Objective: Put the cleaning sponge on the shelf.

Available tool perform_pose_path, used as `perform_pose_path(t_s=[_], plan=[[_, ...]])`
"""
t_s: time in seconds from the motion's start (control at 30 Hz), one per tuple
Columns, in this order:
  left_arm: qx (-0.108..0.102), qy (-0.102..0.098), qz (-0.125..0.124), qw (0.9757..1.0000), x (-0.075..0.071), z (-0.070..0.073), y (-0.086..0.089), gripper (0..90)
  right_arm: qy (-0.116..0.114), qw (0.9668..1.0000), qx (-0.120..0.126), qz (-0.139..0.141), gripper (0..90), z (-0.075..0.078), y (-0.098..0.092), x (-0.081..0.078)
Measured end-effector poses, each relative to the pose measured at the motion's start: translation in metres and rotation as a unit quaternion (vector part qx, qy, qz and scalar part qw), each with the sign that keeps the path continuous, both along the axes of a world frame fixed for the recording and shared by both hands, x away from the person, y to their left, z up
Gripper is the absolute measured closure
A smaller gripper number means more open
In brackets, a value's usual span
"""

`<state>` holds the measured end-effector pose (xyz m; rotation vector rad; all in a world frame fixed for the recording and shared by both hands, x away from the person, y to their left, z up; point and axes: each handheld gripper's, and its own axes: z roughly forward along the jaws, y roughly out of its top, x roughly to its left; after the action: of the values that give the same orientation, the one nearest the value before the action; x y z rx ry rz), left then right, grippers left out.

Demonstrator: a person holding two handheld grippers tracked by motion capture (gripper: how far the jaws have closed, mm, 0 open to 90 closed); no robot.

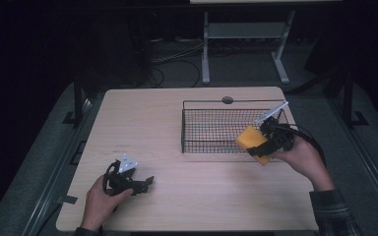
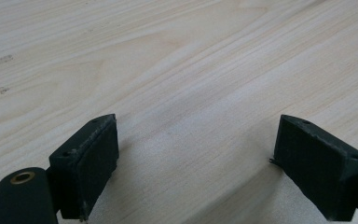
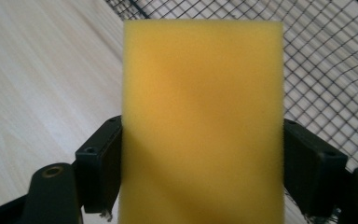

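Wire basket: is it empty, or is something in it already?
Empty. The wire basket shows bare mesh in the high view; the yellow sponge is in the right gripper, at the front rim.

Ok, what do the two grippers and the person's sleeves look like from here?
Both grippers are black. The left gripper carries a grey three-cornered plate on top; its pads are blocky, with a brass-coloured ring beside one. The right gripper trails a black cable. The right sleeve is dark plaid.

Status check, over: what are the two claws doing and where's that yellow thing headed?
Right claw shut on yellow foam sponge block, at the black wire basket's near rim. Left claw open on the pale wooden table. Nothing in the way.
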<state>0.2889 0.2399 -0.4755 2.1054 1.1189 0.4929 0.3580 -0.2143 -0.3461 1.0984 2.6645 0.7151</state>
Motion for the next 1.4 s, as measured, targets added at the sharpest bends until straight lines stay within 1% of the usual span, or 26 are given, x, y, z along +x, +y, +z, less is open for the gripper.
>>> perform_pose_path(t_s=[0.3,0.4,0.6,0.77,0.9,1.1,1.23,1.4], plan=[[-0.002,0.000,0.001,1.0000,0.000,0.000,0.000,13.1,-0.007,0.9997,0.002,-0.024,23.3,0.006,-0.012,0.016],[-0.001,0.000,0.000,1.0000,0.000,0.000,0.000,13.1,-0.009,0.9994,-0.002,-0.033,23.3,0.009,-0.017,0.022],[0.001,-0.001,-0.001,1.0000,0.000,0.000,0.000,13.1,-0.012,0.9986,-0.004,-0.052,23.3,0.015,-0.026,0.034],[0.000,0.000,0.000,1.0000,0.000,0.000,0.000,13.1,-0.012,0.9975,-0.005,-0.070,23.3,0.016,-0.033,0.045],[0.000,0.000,0.000,1.0000,0.000,0.000,0.000,13.1,-0.011,0.9964,-0.004,-0.084,23.3,0.013,-0.037,0.053],[0.000,0.000,0.000,1.0000,0.000,0.000,0.000,13.1,-0.006,0.9941,-0.004,-0.108,23.3,0.003,-0.042,0.067],[0.000,0.000,0.000,1.0000,0.000,0.000,0.000,13.1,0.002,0.9926,-0.007,-0.121,23.2,-0.003,-0.044,0.076],[0.000,0.000,0.000,1.0000,0.000,0.000,0.000,13.1,0.014,0.9898,-0.011,-0.142,23.2,-0.013,-0.047,0.088]])
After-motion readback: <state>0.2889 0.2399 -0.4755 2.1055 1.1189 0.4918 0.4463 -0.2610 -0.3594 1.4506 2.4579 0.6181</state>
